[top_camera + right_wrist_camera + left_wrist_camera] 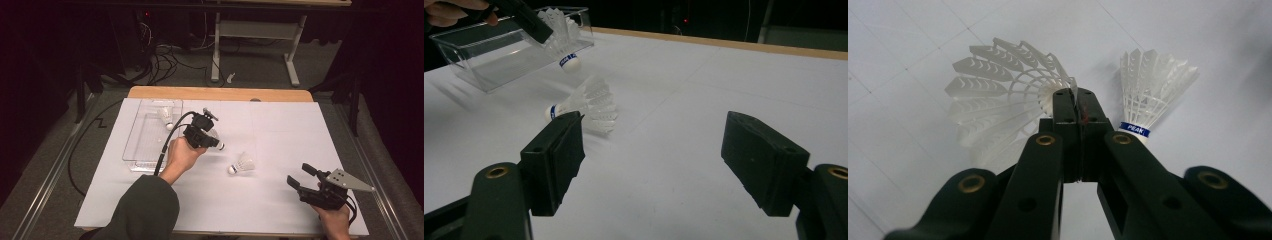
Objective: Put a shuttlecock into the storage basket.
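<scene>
Right gripper (301, 176): nearest to us, at the table's near right edge; we see its jaws standing wide apart with nothing between them, a waiting posture that keeps it out of the working hand's path.
Right hand (334, 216): we see it resting low at the table edge, bearing the idle tool.
Free shuttlecock (243, 163): we find it lying on its side on the white sheet, roughly mid-table, between the two grippers and apart from both; we judge it the likeliest next pick.
Left gripper (1079, 107): we see the jaws pressed together, pinching the thin edge of a shuttlecock's skirt; a light feathered thing needs only a rim hold.
Held shuttlecock (998, 95): gripped at the skirt just beside its cork end, it hangs over the sheet just right of the tray, cork down in the right gripper view; we judge it to be on its way to the tray.
Clear tray (131, 142): set at the table's far left, open-topped, so that things can be dropped in from above.
Tray shuttlecock (165, 118): we see one already lying in the tray's far end.
</scene>
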